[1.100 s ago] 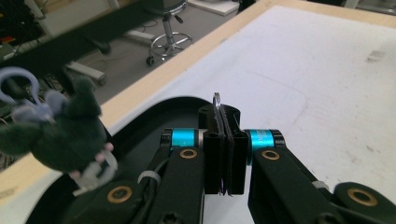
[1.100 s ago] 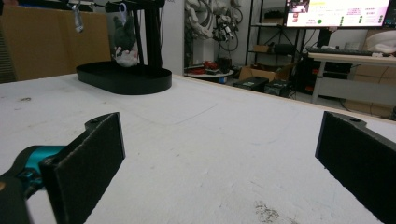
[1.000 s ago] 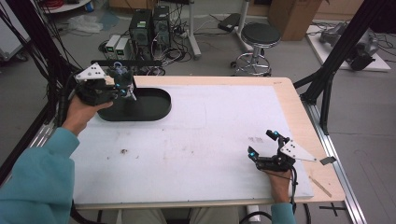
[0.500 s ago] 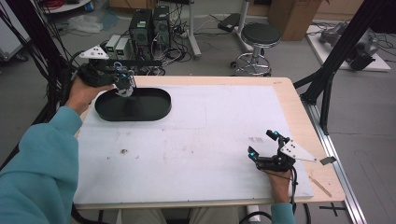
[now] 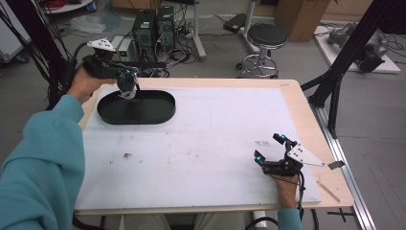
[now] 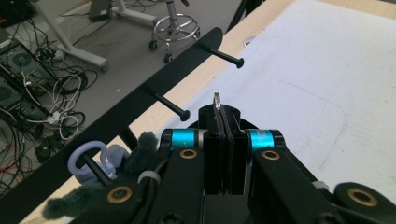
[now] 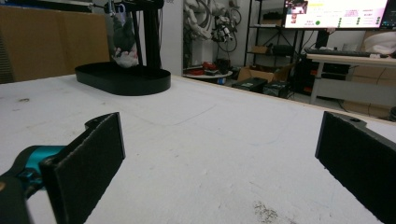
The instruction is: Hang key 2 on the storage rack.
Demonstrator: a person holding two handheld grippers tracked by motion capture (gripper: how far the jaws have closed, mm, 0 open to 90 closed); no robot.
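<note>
Left gripper view: my left gripper [image 6: 224, 122] has its flat black fingers pressed together on a thin metal ring [image 6: 217, 99] poking out at the tips
Rack: matte black bar [image 6: 140, 88] with round-headed pegs; a lilac plastic ring [image 6: 86, 156] and grey fuzzy charm [image 6: 142, 148] hang on one peg
Base: glossy oval tray [image 5: 136, 106] at the far left of the white tabletop [image 5: 210, 143]
Right gripper [image 5: 269, 149]: fingers wide apart, holding nothing, resting near the tabletop's right edge
</note>
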